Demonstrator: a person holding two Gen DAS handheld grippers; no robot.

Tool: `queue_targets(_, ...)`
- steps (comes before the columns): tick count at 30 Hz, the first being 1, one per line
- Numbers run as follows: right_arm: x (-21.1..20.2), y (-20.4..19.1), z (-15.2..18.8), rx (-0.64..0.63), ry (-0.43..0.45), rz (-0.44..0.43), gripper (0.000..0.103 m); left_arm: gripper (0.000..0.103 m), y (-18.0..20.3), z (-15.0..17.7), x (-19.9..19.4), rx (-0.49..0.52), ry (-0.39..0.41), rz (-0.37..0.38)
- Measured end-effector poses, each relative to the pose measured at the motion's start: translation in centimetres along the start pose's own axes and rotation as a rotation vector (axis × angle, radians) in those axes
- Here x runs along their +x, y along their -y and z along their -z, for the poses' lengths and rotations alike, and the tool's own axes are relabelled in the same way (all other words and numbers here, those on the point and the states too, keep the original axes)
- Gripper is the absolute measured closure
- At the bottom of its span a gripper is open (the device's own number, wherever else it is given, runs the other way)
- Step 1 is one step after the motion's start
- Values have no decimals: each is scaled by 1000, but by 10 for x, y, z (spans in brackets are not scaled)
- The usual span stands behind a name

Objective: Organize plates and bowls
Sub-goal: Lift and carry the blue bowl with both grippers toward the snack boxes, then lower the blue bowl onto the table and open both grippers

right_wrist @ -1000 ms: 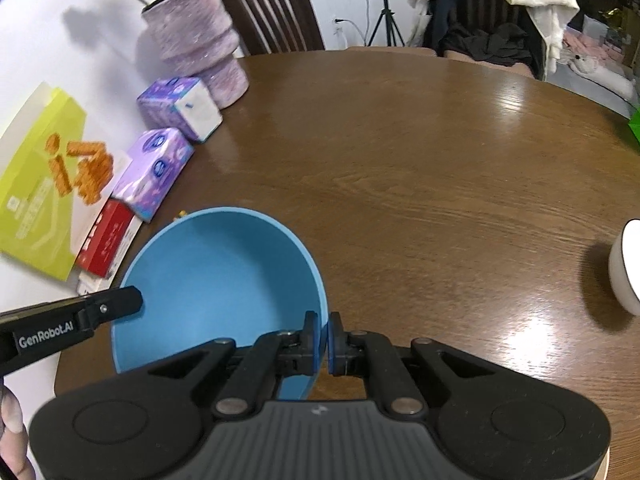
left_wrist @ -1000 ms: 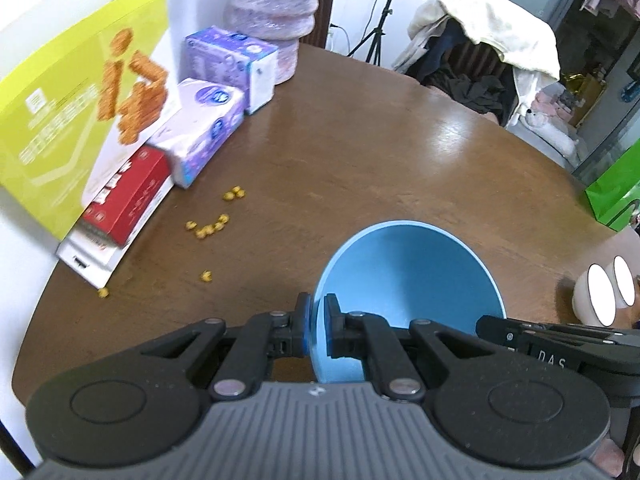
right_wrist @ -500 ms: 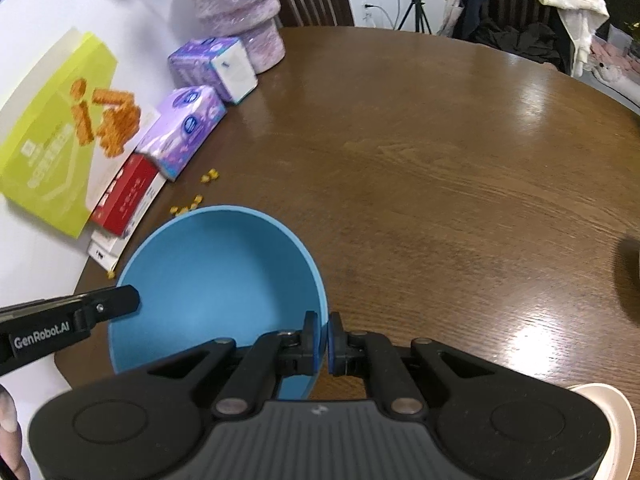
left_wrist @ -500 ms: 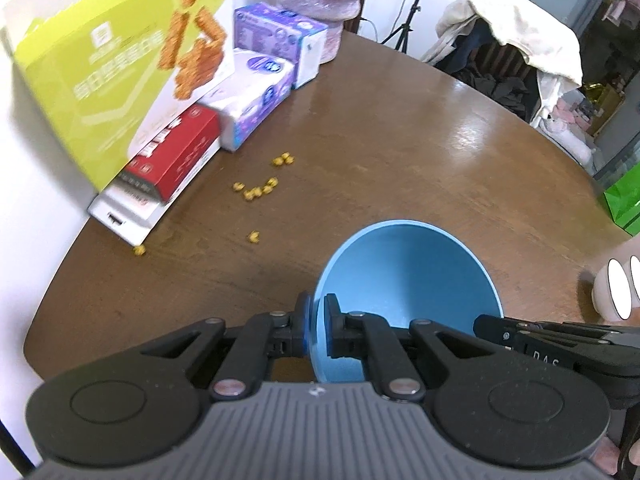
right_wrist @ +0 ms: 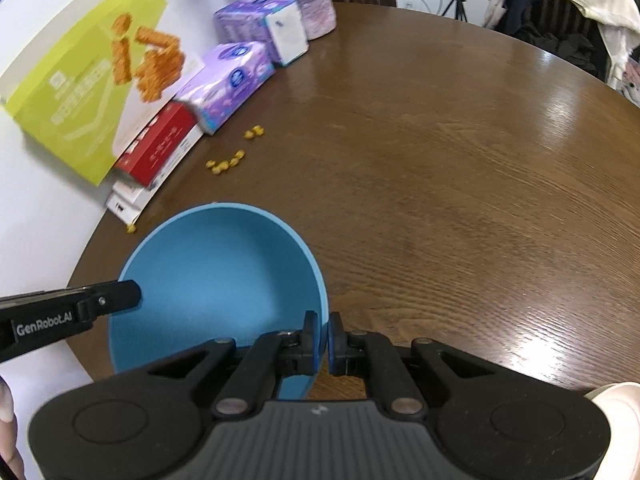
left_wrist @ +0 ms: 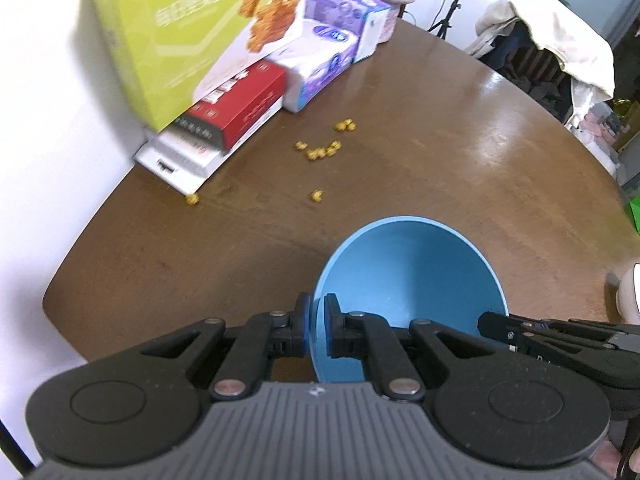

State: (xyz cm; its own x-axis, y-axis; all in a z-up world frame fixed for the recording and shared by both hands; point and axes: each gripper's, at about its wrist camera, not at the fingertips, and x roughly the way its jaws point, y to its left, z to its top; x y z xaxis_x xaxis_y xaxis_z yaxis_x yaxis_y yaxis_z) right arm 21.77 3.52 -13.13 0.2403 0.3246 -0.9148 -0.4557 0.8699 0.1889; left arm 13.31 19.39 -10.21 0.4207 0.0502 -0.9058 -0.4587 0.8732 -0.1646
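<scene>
Jaws of our left gripper are clamped on the near rim of the smooth round blue plastic bowl, and those of our right gripper pinch the opposite rim, so we carry the bowl between both hands above the round dark wooden table. We judge this the carrying step; next we need to lower the bowl level onto a bare patch, clear of the scattered yellow crumbs, then let go with both. Compared with a second ago, the yellow-green snack box and purple tissue packs along the wall loom closer, and the table edge looks nearer.
</scene>
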Motion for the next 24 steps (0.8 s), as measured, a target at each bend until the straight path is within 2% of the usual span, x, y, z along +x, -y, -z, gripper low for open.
queue_targets(18, 12, -22, 16, -92, -2, 8, 98, 95, -19, 22, 8, -33, -11, -12)
queue_targets(23, 10, -20, 15, -82, 1, -20, 96, 91, -23, 22, 3, -50, 5, 3)
queue_targets(24, 7, -18, 14, -73, 10, -29, 92, 83, -24, 22, 1, -52, 14, 4)
